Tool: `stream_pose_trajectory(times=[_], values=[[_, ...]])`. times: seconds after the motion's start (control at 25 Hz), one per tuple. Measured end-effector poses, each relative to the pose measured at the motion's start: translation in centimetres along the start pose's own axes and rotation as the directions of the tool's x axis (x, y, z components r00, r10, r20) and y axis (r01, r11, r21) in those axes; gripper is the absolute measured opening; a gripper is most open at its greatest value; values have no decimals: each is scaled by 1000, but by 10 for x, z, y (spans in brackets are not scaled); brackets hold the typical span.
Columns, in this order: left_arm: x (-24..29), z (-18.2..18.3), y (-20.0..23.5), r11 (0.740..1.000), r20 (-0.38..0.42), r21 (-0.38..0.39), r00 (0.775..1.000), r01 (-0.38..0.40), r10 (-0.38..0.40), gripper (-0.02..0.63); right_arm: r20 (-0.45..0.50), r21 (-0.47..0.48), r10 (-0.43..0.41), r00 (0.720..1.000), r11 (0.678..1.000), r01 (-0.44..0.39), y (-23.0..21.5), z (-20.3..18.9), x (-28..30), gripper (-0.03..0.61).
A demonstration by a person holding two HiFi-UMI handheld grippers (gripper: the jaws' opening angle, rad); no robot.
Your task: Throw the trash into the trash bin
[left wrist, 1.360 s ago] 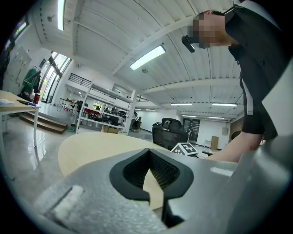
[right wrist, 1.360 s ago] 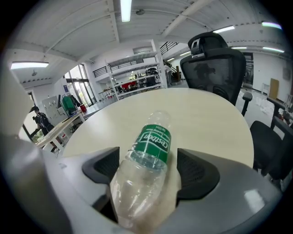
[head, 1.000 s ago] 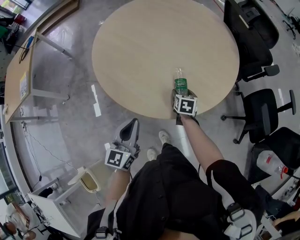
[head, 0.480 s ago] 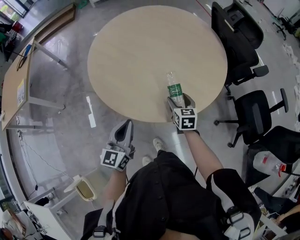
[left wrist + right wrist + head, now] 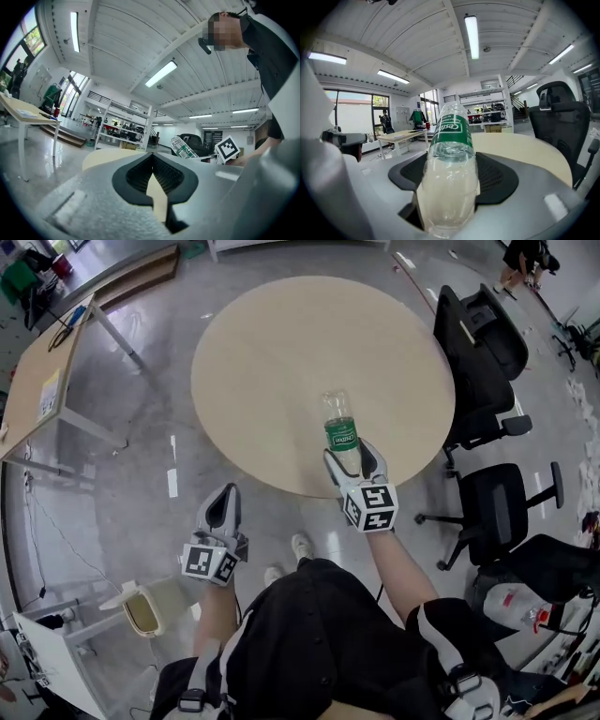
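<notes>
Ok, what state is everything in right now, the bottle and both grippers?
Bottle: gripped near its base, tilted, off the table, looks empty.
Right gripper: shut on the bottle.
Left gripper: shut, nothing between its jaws.

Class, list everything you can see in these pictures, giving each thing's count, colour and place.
round table: one, beige, centre
bottle: one, clear with green label, held over the table's near edge
office chairs: at least two, black, right of the table
desk: one, light wood, far left
bin: one, pale, floor at lower left
right tool: one, grey, shut on the bottle
left tool: one, grey, shut, empty
</notes>
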State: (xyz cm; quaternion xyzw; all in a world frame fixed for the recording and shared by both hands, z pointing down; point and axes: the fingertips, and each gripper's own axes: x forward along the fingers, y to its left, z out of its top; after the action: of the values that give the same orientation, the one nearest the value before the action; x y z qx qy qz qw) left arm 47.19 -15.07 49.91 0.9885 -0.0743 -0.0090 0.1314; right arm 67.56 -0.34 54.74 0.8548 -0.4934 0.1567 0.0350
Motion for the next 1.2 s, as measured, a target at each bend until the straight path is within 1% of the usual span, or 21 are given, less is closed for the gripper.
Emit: stream_pose_trajectory(times=[0.12, 0.24, 0.4, 0.52, 0.64, 0.8, 0.92, 1.04, 1.2], values=[[-23, 6, 19, 997, 24, 12, 997, -78, 78, 2, 37, -15, 86, 996, 996, -85, 31, 10, 9, 322], [-46, 16, 32, 987, 50, 20, 987, -157, 156, 2, 61, -46, 174, 983, 984, -171, 65, 21, 20, 322], [-83, 31, 39, 973, 82, 20, 971, -228, 226, 2, 44, -47, 230, 972, 972, -228, 99, 21, 34, 322], [-118, 41, 49, 957, 120, 17, 951, -290, 286, 1, 42, -61, 288, 957, 956, -285, 132, 25, 38, 321], [-165, 48, 60, 934, 140, 12, 926, -356, 351, 0, 41, -86, 359, 932, 931, -355, 180, 28, 32, 322], [-235, 60, 78, 895, 161, 7, 884, -446, 439, 2, 34, -104, 436, 899, 896, -431, 248, 27, 24, 321], [-287, 68, 88, 859, 184, 9, 845, -512, 502, 2, 26, -103, 493, 870, 867, -488, 297, 24, 18, 321], [-339, 74, 98, 812, 211, -5, 793, -584, 572, 0, 15, -136, 561, 827, 821, -555, 349, 23, 7, 321], [-396, 81, 108, 746, 247, -21, 719, -666, 649, 2, -4, -178, 651, 759, 746, -642, 414, 24, -8, 322]])
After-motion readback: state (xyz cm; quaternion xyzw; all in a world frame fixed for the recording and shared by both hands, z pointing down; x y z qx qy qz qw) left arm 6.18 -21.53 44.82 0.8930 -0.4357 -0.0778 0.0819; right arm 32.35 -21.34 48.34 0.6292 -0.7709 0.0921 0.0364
